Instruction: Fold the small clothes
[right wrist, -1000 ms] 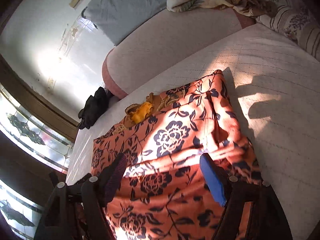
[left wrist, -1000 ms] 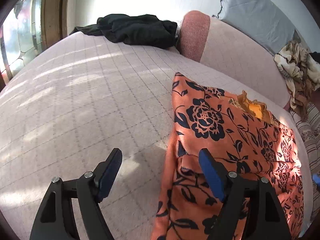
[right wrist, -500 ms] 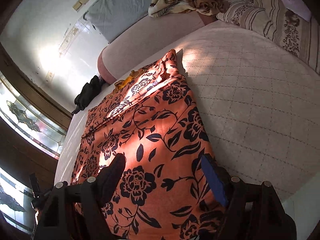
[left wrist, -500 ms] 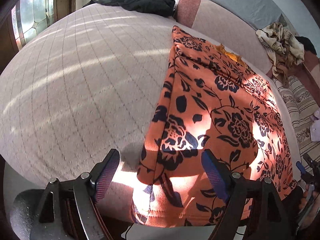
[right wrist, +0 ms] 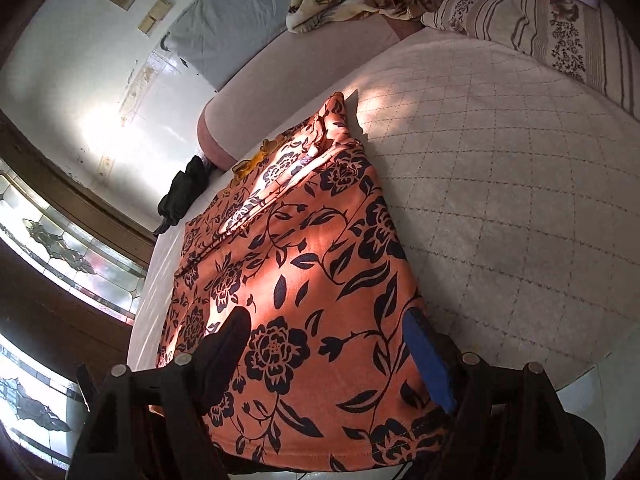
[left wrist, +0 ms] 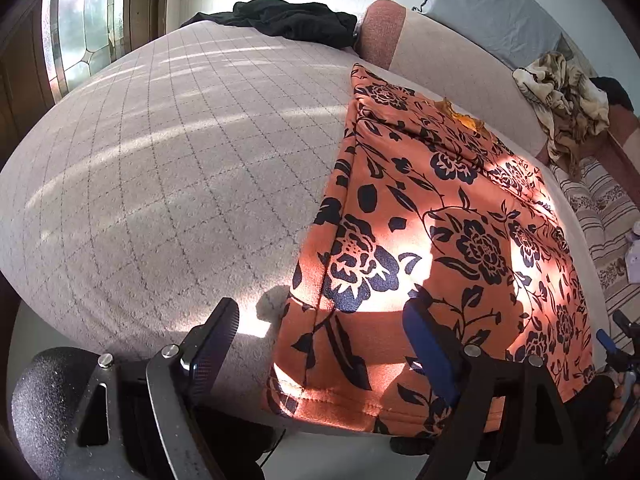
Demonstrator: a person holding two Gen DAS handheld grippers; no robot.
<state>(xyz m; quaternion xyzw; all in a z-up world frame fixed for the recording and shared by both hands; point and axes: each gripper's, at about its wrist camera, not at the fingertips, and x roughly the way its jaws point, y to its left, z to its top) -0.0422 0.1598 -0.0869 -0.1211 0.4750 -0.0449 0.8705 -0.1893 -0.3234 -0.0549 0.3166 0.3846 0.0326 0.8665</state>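
At bed edge (left wrist: 120,240) | orange floral garment (left wrist: 440,240) hem overhanging | both grippers' fingers (left wrist: 216,332) spread, empty

An orange garment (left wrist: 436,220) printed with dark navy flowers and vines lies spread flat on the quilted bed (left wrist: 168,168), its hemmed near edge hanging over the bed's front edge. Its far end, towards the bed's bolster, is bunched into folds. A small yellow-orange scrap (left wrist: 464,114) shows there, possibly a lining or label.
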